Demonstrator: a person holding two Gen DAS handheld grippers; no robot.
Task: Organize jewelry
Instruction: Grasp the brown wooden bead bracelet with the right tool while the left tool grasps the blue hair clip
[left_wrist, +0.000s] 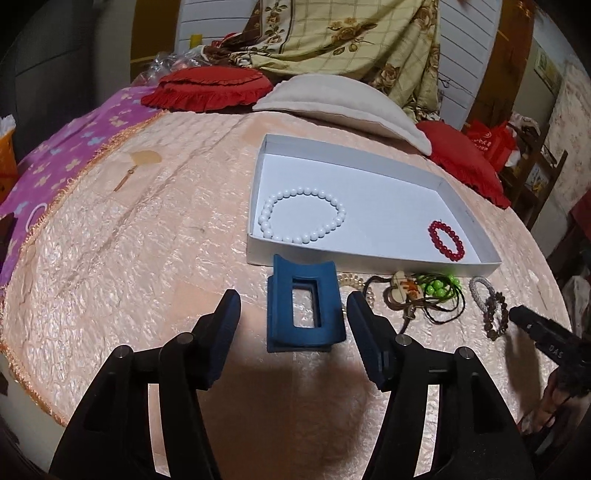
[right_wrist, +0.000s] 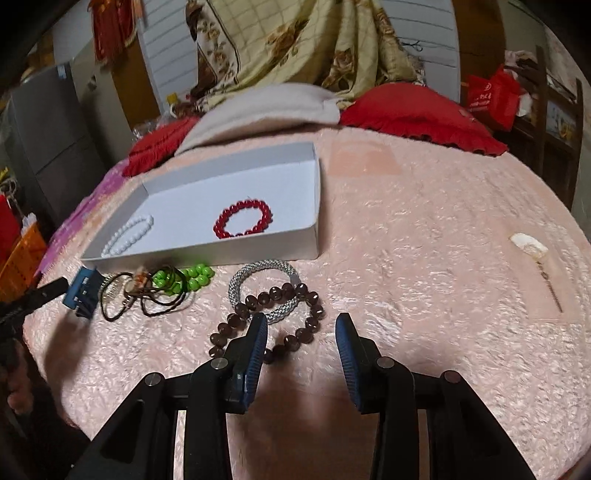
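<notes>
White box (left_wrist: 369, 158) sits centre frame in the left wrist view, white bead bracelet (left_wrist: 303, 214) and red bead bracelet (left_wrist: 445, 240) already inside. Just below its near wall, the blue hair claw (left_wrist: 304, 306) lies on the pink quilt (left_wrist: 147, 258), between the left gripper (left_wrist: 293, 306) jaws, which stand apart, pads not touching it. Looks like the pickup step; next call is to close squarely on the claw. Right wrist view adds what the left barely catches: right gripper (right_wrist: 301, 332), part open and empty, over the brown bead bracelet (right_wrist: 273, 317) and grey braided band (right_wrist: 258, 280); green beads (right_wrist: 188, 278) upper left.
</notes>
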